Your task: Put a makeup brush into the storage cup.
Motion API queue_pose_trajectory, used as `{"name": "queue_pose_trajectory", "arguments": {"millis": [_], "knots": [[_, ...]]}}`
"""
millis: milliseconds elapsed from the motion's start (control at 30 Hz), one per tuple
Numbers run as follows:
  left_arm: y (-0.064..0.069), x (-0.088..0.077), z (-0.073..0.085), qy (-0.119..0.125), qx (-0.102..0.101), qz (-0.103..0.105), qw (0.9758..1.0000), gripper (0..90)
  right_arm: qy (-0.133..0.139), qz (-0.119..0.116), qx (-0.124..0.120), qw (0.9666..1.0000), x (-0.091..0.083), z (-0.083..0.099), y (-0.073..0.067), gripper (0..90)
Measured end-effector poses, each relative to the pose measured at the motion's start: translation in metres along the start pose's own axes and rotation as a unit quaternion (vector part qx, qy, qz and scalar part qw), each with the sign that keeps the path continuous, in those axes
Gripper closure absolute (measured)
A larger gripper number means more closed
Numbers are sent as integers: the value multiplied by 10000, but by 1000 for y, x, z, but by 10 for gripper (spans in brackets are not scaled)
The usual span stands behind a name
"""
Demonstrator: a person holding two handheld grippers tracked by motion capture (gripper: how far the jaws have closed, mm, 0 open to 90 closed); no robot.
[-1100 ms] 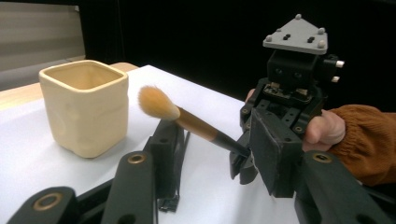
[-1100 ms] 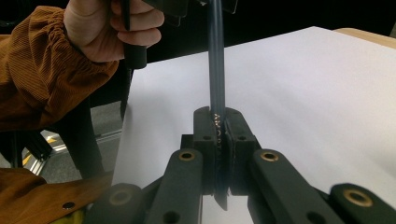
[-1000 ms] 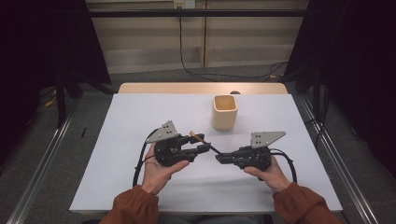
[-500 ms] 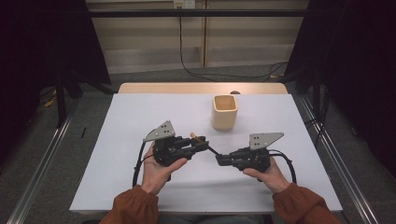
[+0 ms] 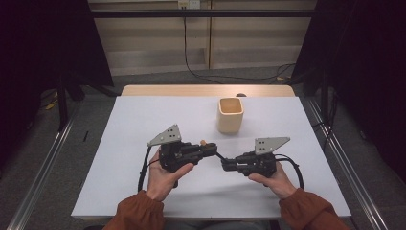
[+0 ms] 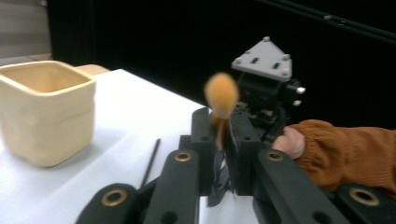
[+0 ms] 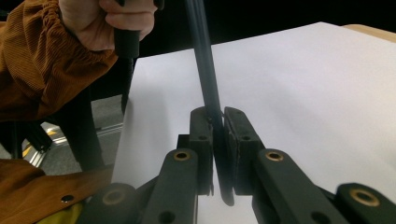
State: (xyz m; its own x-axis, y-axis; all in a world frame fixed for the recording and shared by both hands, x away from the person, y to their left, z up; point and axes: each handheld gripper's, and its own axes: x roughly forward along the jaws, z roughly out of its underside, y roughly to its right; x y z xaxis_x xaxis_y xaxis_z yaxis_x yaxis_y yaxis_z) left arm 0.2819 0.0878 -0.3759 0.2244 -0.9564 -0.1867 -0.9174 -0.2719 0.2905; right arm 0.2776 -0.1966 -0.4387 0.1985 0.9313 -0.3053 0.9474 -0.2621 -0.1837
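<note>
Spanning the gap between both grippers above the white table [image 5: 143, 120]: one brush [image 6: 221, 95], slim black handle, soft orange tuft. Likely light, rigid along the handle, bristles easily crushed; best taken by the handle. Left gripper [image 5: 213, 147] has just been closing, now clamped at the tuft end; right gripper [image 5: 224, 165] clamped on the handle. Beige cup [image 5: 230, 115] stands well beyond.

Rust corduroy sleeves [image 5: 139, 213]; black grippers, brass-ringed pivots, grey three-cornered screwed plates, black cables.
</note>
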Motion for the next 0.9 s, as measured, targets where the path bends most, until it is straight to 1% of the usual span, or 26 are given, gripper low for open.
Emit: {"name": "queue_pose_trajectory", "arguments": {"millis": [100,167,333,433,500,567,600,633,700,767,833,900], "knots": [[1,-1,0,24,-6,2,10000,841,11,-18,-18,10000,0,0,-1,821],[1,-1,0,-8,38,13,10000,842,13,-21,-19,10000,0,0,-1,819],[1,-1,0,-21,33,30,10000,842,10,-75,59,10000,0,0,1,807],[3,0,0,-40,22,0,10000,842,-6,-116,123,9999,0,0,1,779],[2,-1,-1,-63,36,-2,10000,842,-11,-111,118,9999,0,0,1,738],[1,-1,-1,-21,-34,-3,10000,842,-6,-122,119,9999,0,0,1,731],[0,-2,-2,-52,-31,-64,10000,842,3,-133,128,9998,0,0,1,709],[0,-3,-2,-54,-35,-81,9999,842,16,-133,142,9998,-1,-1,1,652],[-2,-6,-4,-71,-15,-99,9999,842,21,-139,144,9998,-2,-1,1,621],[-3,-8,-5,-47,-22,-111,9999,842,38,-132,173,9998,-3,-2,2,547],[-3,-9,-6,-75,13,-119,9999,842,61,-96,190,9998,-4,-2,2,527],[-2,-10,-6,-66,8,-134,9999,842,80,-61,209,9997,-5,-3,2,453]]}}
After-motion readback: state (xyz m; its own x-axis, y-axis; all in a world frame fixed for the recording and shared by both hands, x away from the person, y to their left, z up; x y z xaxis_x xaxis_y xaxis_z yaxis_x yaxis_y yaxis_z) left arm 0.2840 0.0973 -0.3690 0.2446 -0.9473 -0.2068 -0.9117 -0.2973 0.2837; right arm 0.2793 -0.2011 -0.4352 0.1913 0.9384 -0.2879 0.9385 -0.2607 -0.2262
